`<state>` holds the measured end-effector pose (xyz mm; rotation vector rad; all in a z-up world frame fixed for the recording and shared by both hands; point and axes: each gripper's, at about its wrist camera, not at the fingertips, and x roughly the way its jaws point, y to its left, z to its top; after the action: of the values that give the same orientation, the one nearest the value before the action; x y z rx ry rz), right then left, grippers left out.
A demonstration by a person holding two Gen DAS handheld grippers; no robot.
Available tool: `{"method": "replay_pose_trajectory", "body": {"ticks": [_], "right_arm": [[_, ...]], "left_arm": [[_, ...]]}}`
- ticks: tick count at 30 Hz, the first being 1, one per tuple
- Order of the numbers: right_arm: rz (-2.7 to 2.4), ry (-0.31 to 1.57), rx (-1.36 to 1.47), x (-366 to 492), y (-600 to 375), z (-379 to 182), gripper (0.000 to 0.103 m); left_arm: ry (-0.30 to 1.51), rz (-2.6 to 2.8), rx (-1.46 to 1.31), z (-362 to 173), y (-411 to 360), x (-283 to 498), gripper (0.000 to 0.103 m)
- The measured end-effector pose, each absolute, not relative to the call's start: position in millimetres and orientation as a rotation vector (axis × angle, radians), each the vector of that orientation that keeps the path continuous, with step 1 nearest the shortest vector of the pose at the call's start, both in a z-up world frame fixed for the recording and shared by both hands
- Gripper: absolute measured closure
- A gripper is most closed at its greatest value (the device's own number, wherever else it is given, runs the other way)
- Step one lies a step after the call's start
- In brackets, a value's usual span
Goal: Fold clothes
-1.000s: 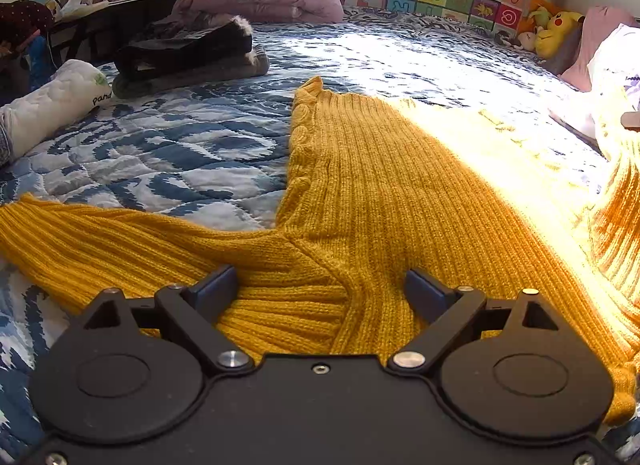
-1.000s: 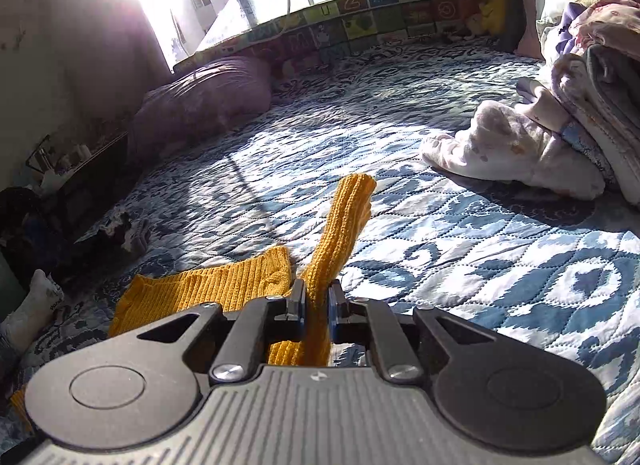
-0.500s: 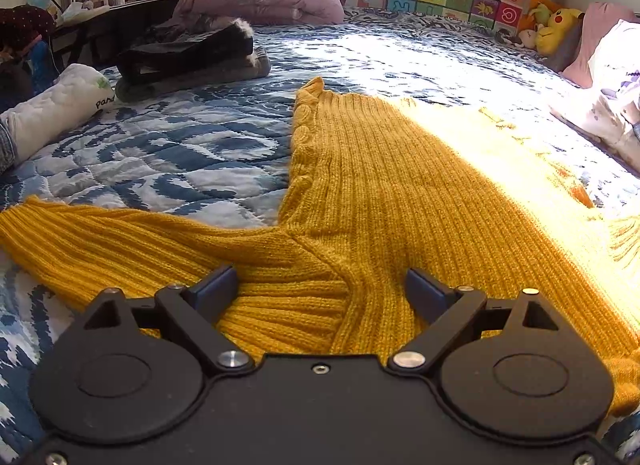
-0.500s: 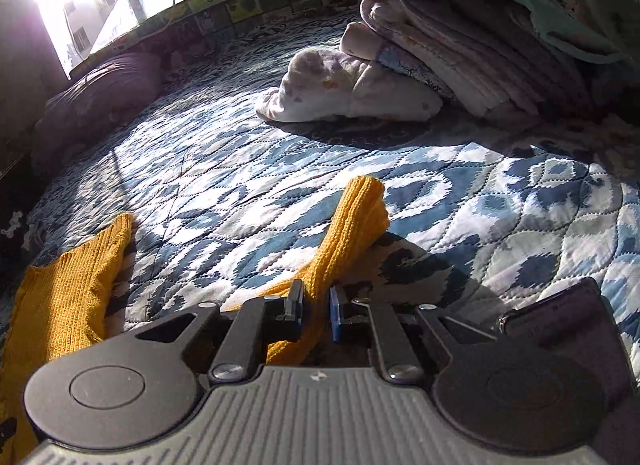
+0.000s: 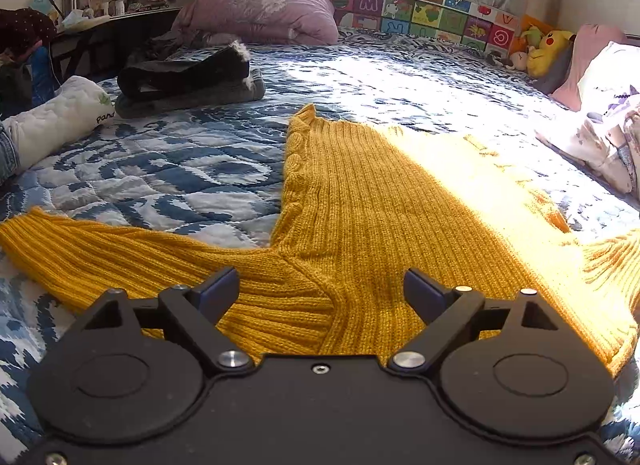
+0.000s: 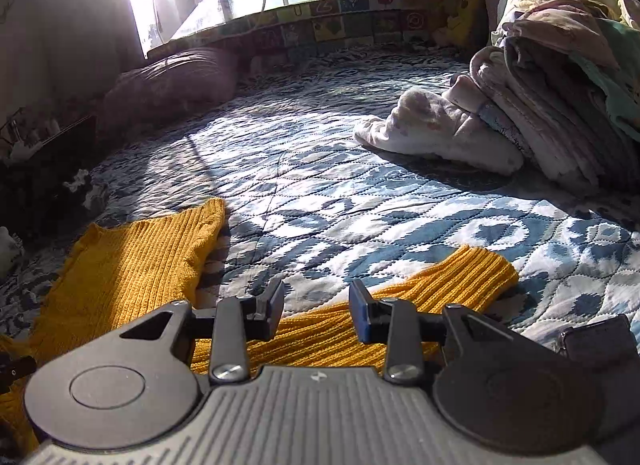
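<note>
— Where's the sweater (image 5: 360, 217)?

— Flat on the bed (image 6: 360, 201), both sleeves out. I've just dropped the right sleeve (image 6: 460, 277): half a second ago my right gripper (image 6: 316, 305) pinched it; now its fingers are spread above it.

— And the left?

— Left gripper (image 5: 320, 289) unchanged, fingers wide over the shoulder seam. I judge spreading done; folding comes next.

One yellow knitted sweater (image 5: 360, 201) is lying on one quilted bed (image 5: 180, 169); two grippers, left (image 5: 320, 289) and right (image 6: 316, 305), are hovering; one purple pillow (image 5: 264, 13) is resting behind.
</note>
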<state>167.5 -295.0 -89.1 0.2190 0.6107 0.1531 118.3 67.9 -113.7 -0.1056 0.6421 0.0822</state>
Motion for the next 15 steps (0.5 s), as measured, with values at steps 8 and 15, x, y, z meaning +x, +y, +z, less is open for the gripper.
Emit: {"method": "replay_pose_trajectory", "body": {"ticks": [8,15], "right_arm": [[0.393,0.75,0.227,176,-234,-114,0.07],[0.536,0.696,0.108,216,-187,-87,0.071]], "left_arm": [[0.679,0.038,-0.191,-111,84,121,0.038],[0.674,-0.062,-0.292,-97,98,147,0.059]]}}
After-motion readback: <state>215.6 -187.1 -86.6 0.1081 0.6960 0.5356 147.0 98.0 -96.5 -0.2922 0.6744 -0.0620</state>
